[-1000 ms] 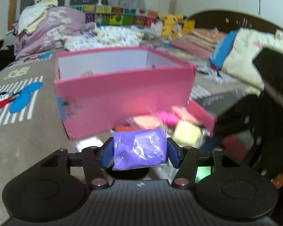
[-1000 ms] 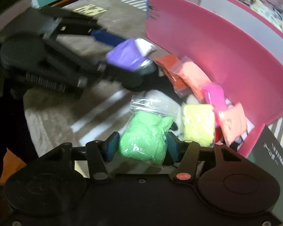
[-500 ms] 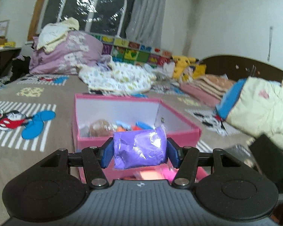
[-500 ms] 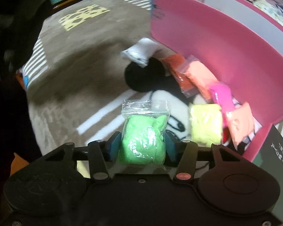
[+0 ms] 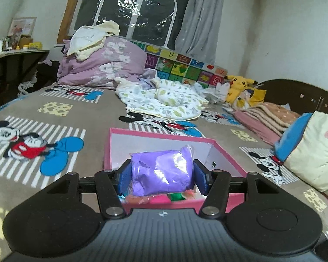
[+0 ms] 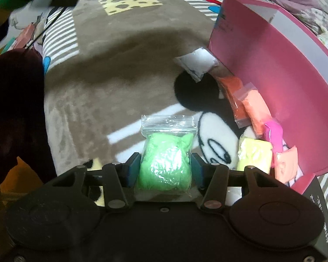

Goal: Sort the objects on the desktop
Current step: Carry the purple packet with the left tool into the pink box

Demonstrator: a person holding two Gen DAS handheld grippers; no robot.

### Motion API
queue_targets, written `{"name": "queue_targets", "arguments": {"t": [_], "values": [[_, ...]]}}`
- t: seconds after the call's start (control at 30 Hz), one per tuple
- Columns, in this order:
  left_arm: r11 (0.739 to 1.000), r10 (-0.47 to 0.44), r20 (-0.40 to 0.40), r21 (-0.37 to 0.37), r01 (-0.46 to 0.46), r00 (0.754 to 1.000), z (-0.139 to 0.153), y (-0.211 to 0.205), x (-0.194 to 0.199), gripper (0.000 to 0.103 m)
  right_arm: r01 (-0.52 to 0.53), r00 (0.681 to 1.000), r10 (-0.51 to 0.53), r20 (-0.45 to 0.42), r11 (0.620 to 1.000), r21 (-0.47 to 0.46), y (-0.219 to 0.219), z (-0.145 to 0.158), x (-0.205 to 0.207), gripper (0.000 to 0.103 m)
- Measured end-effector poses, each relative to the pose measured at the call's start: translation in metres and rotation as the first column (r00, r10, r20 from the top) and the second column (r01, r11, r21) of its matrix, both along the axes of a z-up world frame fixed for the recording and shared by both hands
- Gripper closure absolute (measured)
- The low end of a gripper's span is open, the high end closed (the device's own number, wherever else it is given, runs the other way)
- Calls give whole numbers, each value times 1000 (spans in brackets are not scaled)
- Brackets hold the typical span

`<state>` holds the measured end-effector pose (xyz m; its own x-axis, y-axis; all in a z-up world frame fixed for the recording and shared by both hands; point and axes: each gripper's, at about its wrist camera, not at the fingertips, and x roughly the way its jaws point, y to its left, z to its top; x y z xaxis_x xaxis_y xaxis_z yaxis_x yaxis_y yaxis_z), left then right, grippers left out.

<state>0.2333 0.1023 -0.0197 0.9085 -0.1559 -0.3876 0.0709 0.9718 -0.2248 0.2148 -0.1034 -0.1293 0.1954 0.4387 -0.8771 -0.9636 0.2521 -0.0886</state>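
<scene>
Sorting looks midway: left gripper (image 5: 161,178) grips purple bag (image 5: 161,174) above pink box (image 5: 220,150); right gripper (image 6: 165,170), just tightened, clamps green bag (image 6: 165,163); 6 bags ahead remain.

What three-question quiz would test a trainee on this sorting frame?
1. True or false: the left gripper is clamped on a purple clay packet in clear plastic.
2. Which packet sits between the right gripper's blue pads?
A. white
B. light green clay in a zip bag
C. yellow
3. Fill in: beyond the purple packet in the left wrist view stands an open pink cardboard ___.

Key:
1. True.
2. B; the white packet and the yellow packet lie on the blanket beside the box.
3. box.
</scene>
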Motion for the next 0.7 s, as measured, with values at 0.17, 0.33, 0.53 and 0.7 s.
{"name": "queue_targets", "arguments": {"t": [0.17,0.33,0.53,0.7], "values": [[1000,-8,-44,30,9,999,8,-5,32,46,31,999,-31,7,999,-4,-1,-1,5,53],[996,-37,-127,79,48,991,6,-21,67,46,81,996,-81,-30,997,-9,-4,-6,11,53],[985,-74,-227,138,108,971,-1,-44,107,46,100,994,-100,-45,995,-2,-5,-7,13,53],[971,-84,-319,186,150,944,-15,-61,140,46,132,989,-131,-71,991,12,-9,-9,16,53]]}}
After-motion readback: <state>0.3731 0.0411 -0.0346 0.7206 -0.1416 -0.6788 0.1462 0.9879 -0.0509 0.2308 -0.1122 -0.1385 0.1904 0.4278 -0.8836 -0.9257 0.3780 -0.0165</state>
